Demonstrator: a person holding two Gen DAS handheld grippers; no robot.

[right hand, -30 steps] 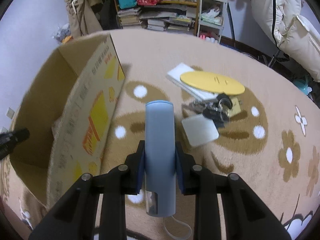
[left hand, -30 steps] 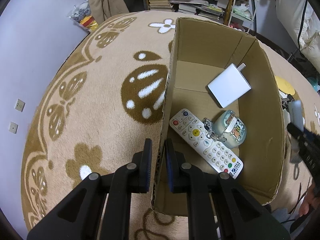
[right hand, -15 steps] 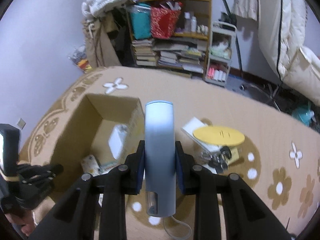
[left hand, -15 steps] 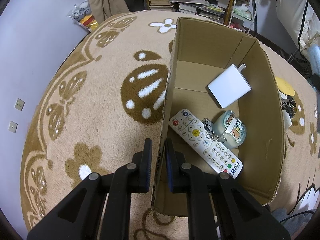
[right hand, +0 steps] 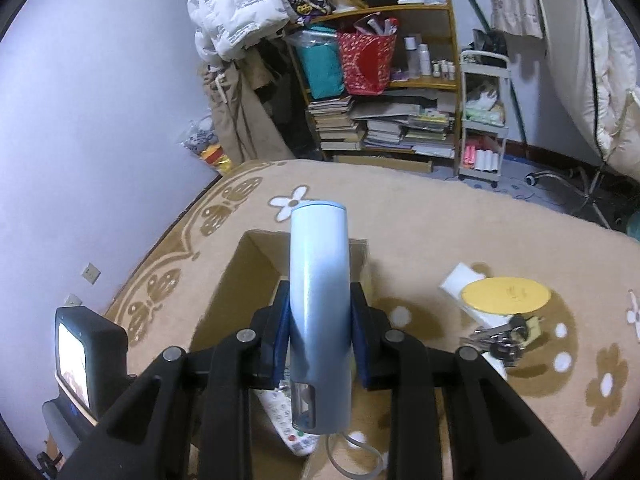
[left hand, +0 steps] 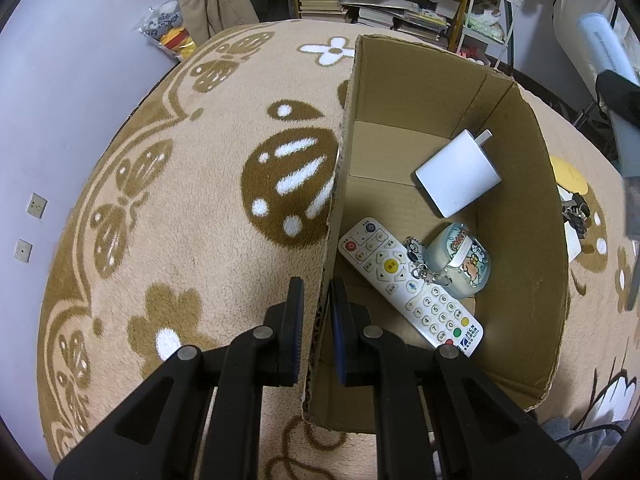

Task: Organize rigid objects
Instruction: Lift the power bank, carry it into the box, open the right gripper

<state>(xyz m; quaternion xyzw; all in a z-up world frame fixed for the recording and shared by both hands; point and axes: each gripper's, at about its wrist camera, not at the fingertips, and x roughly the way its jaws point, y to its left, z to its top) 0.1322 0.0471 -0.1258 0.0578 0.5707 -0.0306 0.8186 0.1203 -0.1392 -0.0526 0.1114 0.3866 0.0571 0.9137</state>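
My left gripper [left hand: 316,292] is shut on the left wall of an open cardboard box [left hand: 340,184] on the rug. In the box lie a white remote [left hand: 408,288], a pale round case with a keychain [left hand: 460,258] and a white flat charger [left hand: 458,178]. My right gripper [right hand: 320,320] is shut on a light blue cylinder device [right hand: 318,300] with a thin cord hanging from its near end, held above the cardboard box [right hand: 236,280]. That blue cylinder [left hand: 604,44] also shows at the upper right in the left wrist view.
Right of the box on the rug lie a yellow disc [right hand: 506,294] on a white pad, a bunch of keys [right hand: 500,340] and another white pad. A bookshelf [right hand: 384,100] with stacked books and a white cart [right hand: 484,120] stand at the back. The wall [left hand: 60,80] runs left.
My right gripper has risen and swung left with the blue cylinder, from beside the box to above it, and tipped up toward the shelf. My left gripper has kept still on the box wall.
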